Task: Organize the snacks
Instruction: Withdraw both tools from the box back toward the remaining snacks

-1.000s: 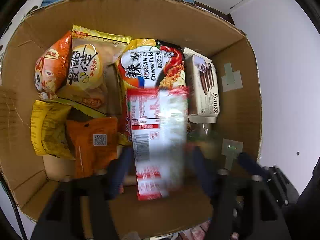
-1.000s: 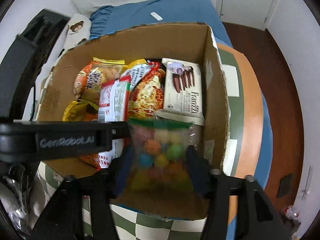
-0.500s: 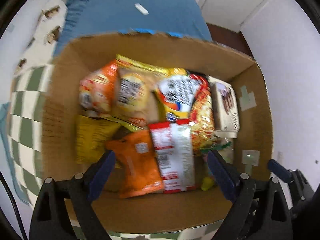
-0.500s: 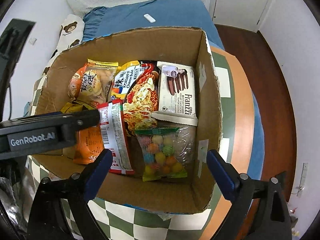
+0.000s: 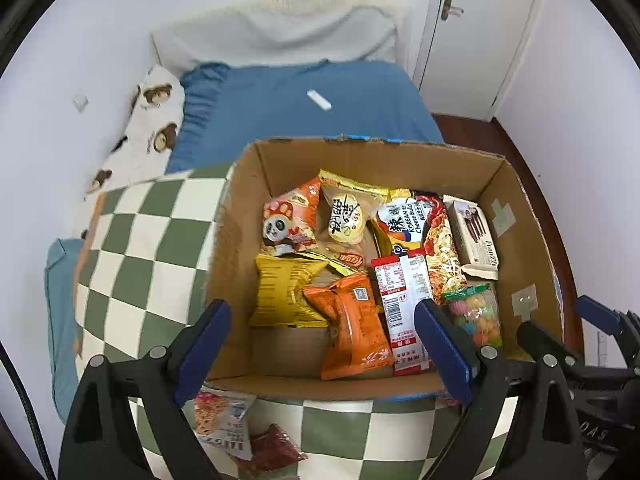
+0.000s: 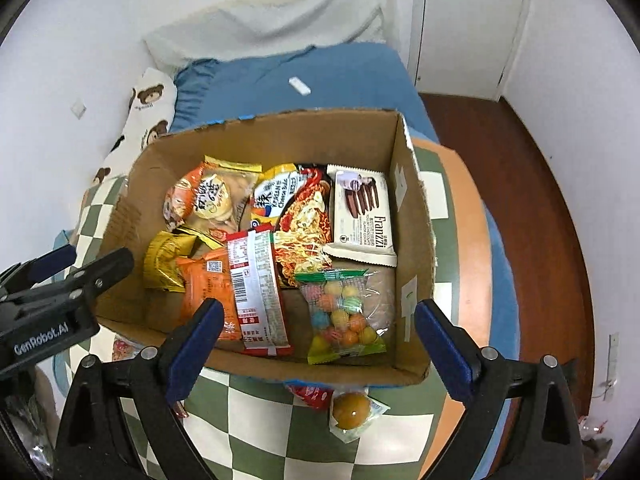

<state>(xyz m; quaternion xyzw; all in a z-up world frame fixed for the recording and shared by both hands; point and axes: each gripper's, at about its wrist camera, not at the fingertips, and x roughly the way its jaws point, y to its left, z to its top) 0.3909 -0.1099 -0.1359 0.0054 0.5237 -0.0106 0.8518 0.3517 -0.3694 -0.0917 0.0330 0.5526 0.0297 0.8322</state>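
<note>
Both claws, left gripper (image 5: 322,346) and right gripper (image 6: 316,346), gaping wide and empty above the cardboard box (image 6: 412,216). Remaining loose snacks lying outside below its near wall: jelly cup (image 6: 353,411) at 6 o'clock, light, slick, probably squashy, best pinched across the rim. Noodle packet (image 5: 222,420) at 7 o'clock, crinkly and likely brittle, best taken by an edge seam.

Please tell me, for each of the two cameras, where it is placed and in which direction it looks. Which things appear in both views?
Left wrist: sits on the left gripper, above the near left of the cardboard box, looking down into it; its open blue fingers show, and the right gripper at the right edge.
Right wrist: sits on the right gripper, above the box's near right corner, looking down; the left gripper shows at the left edge.
Shared: the box, candy bag, Franzzi pack, blue bed.
</note>
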